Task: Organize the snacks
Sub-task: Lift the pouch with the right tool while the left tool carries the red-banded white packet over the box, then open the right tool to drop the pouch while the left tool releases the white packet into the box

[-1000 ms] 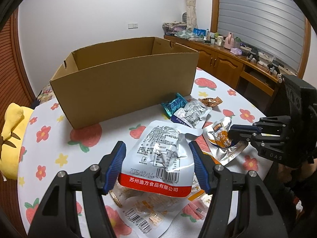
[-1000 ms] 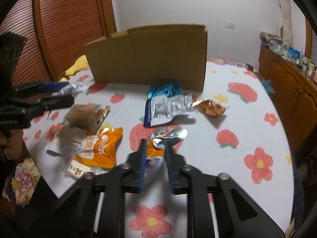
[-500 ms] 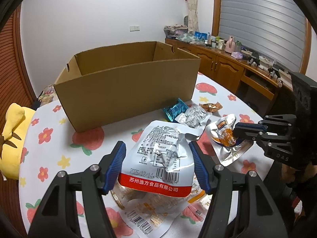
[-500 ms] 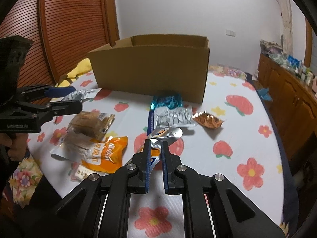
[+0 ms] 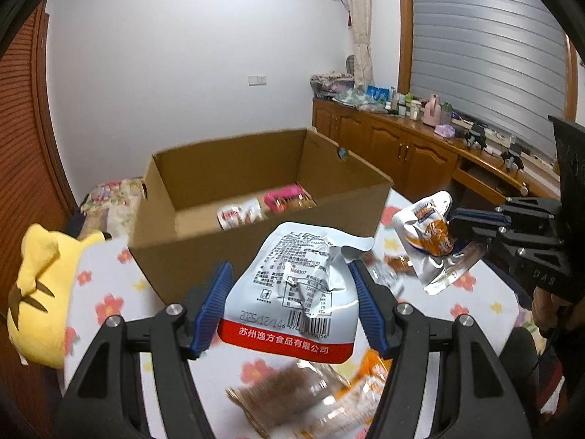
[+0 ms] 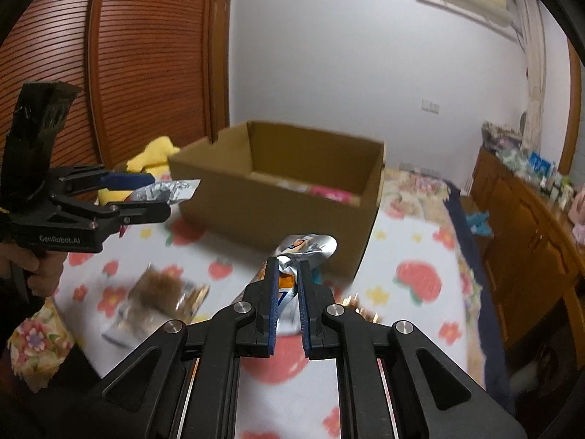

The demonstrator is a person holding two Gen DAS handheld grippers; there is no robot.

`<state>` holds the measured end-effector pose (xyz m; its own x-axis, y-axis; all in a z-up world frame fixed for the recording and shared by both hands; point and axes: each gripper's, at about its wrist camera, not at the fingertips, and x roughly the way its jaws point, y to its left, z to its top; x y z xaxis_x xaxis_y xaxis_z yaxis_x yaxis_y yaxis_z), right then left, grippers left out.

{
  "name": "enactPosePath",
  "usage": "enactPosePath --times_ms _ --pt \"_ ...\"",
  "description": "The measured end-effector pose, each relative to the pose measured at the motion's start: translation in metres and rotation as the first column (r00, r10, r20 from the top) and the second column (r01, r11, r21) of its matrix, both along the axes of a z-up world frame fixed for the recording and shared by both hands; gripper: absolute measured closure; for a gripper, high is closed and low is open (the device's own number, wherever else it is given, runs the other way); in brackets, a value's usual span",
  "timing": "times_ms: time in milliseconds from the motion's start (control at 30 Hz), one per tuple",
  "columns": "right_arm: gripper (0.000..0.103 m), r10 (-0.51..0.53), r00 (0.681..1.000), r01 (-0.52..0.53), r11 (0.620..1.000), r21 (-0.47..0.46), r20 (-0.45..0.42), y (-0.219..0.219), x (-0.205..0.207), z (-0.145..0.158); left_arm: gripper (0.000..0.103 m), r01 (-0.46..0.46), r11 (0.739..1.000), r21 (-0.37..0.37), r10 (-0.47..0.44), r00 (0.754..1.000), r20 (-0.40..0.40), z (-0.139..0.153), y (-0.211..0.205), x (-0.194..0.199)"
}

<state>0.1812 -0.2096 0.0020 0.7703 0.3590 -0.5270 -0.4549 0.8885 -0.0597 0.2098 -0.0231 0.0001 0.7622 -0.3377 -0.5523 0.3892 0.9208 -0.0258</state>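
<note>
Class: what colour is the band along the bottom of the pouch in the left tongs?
Red, with white lettering, on the pouch; clearest in the left wrist view.

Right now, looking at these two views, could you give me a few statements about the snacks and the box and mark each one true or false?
1. The left gripper holds a silver-white snack pouch with a red band. True.
2. The right gripper is open and holds nothing. False: it is shut on a silver and orange snack packet.
3. The cardboard box already has snacks in it. True: a pink packet and a white and red packet lie inside.
4. The box has a closed lid. False: its top is open.
5. A yellow plush toy sits inside the box. False: it lies outside, to the left of the box in the left wrist view.
</note>
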Motion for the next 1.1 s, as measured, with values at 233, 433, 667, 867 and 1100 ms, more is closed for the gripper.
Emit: enactPosePath --times_ms 233,433,667,867,1100 --pt "0.096 0.015 0.999 -0.015 1.0 -0.001 0.037 0.007 0.038 0.03 0.038 -0.024 1.0 0.003 0.024 0.999 0.026 0.022 0.006 0.033" --pt "0.096 0.014 0.999 -0.014 1.0 -0.001 0.03 0.012 0.073 0.036 0.038 -0.041 0.999 0.025 0.041 0.999 0.028 0.024 0.01 0.059" --pt "0.096 -0.001 1.0 0.001 1.0 -0.007 0.005 0.015 0.11 0.032 0.038 -0.067 0.997 0.031 0.067 0.998 0.007 0.018 0.014 0.09" --pt "0.095 -0.003 1.0 0.002 1.0 -0.013 -0.03 0.02 0.133 0.019 0.038 -0.099 0.994 0.045 0.099 0.995 -0.013 0.009 0.019 0.118" --pt "0.092 0.007 0.998 -0.008 1.0 -0.01 -0.065 0.018 0.146 0.006 0.037 -0.125 0.991 0.045 0.127 0.99 -0.053 -0.007 0.019 0.143"
